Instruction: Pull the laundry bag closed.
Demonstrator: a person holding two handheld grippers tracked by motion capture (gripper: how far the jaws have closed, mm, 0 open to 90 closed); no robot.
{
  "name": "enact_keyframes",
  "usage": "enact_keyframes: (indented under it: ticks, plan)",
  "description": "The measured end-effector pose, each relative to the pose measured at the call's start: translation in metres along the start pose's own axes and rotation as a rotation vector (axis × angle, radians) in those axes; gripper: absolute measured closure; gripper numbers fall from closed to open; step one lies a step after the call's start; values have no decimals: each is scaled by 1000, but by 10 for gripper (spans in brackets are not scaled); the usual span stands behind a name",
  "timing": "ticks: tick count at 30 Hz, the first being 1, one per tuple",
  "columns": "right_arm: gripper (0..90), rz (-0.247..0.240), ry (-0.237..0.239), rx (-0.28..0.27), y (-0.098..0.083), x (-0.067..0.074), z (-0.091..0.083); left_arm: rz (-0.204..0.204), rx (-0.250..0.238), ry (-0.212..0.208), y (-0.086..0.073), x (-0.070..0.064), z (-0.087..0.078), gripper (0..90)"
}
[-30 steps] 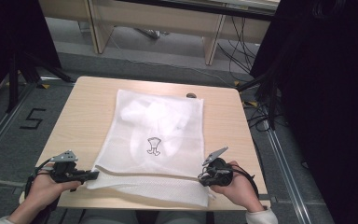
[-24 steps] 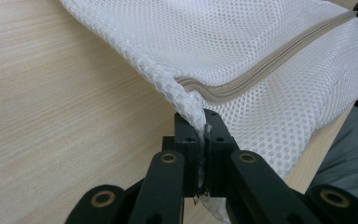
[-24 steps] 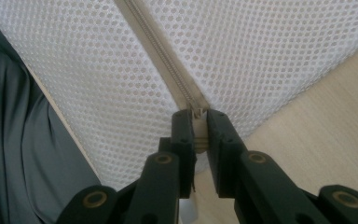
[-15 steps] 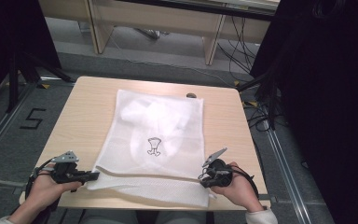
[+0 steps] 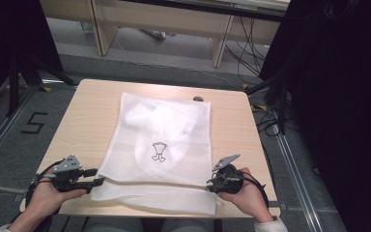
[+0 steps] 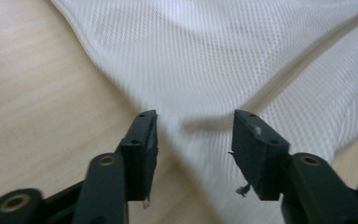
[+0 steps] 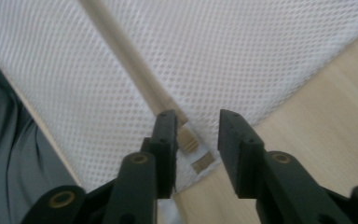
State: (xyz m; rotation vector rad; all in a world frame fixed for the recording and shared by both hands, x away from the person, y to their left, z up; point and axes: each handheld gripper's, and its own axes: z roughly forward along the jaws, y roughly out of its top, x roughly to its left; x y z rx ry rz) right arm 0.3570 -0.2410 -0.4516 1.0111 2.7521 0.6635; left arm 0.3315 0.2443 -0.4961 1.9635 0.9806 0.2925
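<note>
A white mesh bag (image 5: 162,145) lies flat on the wooden table (image 5: 84,121), with white cloth inside and a small black print (image 5: 159,151) near its middle. Its near edge is folded over at the table's front. My left gripper (image 5: 100,181) rests at the bag's near left corner. In the left gripper view its jaws (image 6: 193,116) stand open, with the mesh (image 6: 223,60) running between them. At the near right corner sits my right gripper (image 5: 211,183). Its jaws (image 7: 196,116) are open around the zip's end tab (image 7: 189,140), beside the zip seam (image 7: 121,51).
A small dark object (image 5: 198,99) lies at the table's far edge by the bag. Bare wood flanks the bag left and right. A "5" is marked on the floor (image 5: 33,123) at the left. Cables and a black curtain (image 5: 338,96) stand at the right.
</note>
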Motion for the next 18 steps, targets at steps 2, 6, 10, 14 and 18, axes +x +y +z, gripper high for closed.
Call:
enact_keyframes:
  ticks: [2,6,10,14,18]
  plan:
    - [604,39,-10,-40,0,-1,-2,1,-23,12,2,0,-1,441]
    - [528,99,-47,-154,0,-5,-3,-7,-38,15,2,1,-1,394]
    - [505,153,-76,-233,-2,-11,-5,-1,-28,28,3,1,-1,349]
    - [497,179,-92,-269,-4,-16,-3,-5,-35,22,3,-1,0,345]
    - [490,209,-82,-258,-5,-15,0,5,-34,16,4,-2,1,349]
